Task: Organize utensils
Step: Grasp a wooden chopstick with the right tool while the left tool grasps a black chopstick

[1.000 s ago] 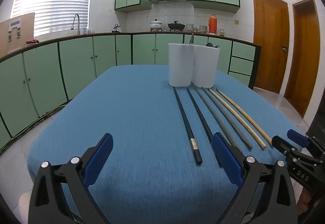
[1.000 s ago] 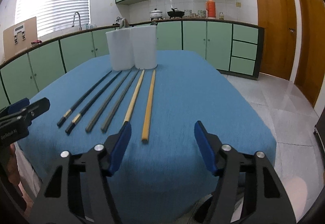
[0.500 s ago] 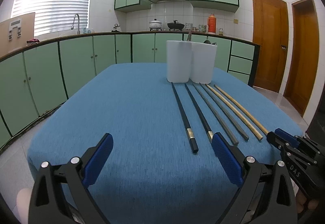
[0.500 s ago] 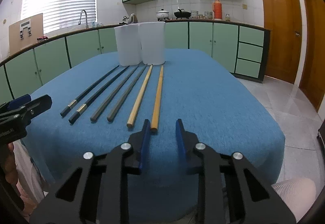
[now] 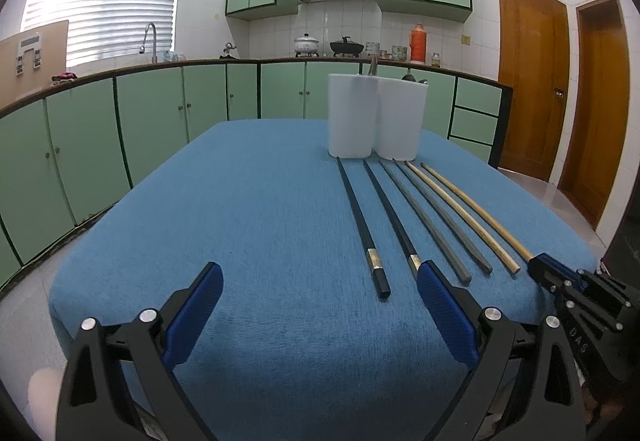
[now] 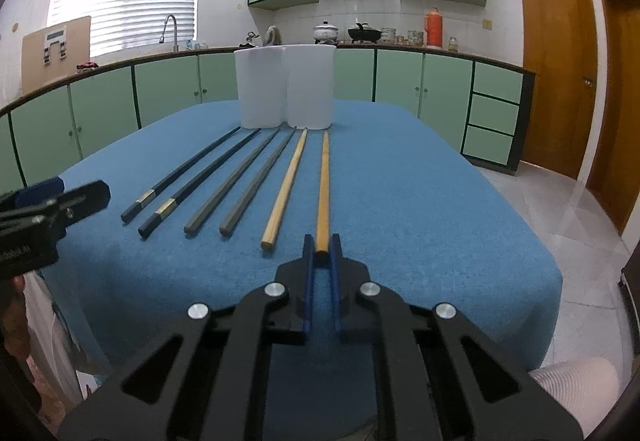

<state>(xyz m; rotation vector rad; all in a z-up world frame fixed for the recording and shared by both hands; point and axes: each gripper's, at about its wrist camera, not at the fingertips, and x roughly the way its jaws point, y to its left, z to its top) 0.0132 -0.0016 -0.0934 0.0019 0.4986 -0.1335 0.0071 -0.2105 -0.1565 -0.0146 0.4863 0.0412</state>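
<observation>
- Right claw (image 6: 321, 247): pinched on near tip of darker wooden chopstick (image 6: 323, 185), rightmost of six, pointing at white holder (image 6: 286, 89).
- Left claw (image 5: 320, 293): wide open, empty, over blue counter (image 5: 240, 221), left of chopsticks.

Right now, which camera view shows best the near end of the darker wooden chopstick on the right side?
The right wrist view: the darker wooden chopstick runs straight to the right gripper, its near end pinched between the pads. In the left wrist view, that chopstick lies at the far right, its near end hidden behind the gripper.
</observation>
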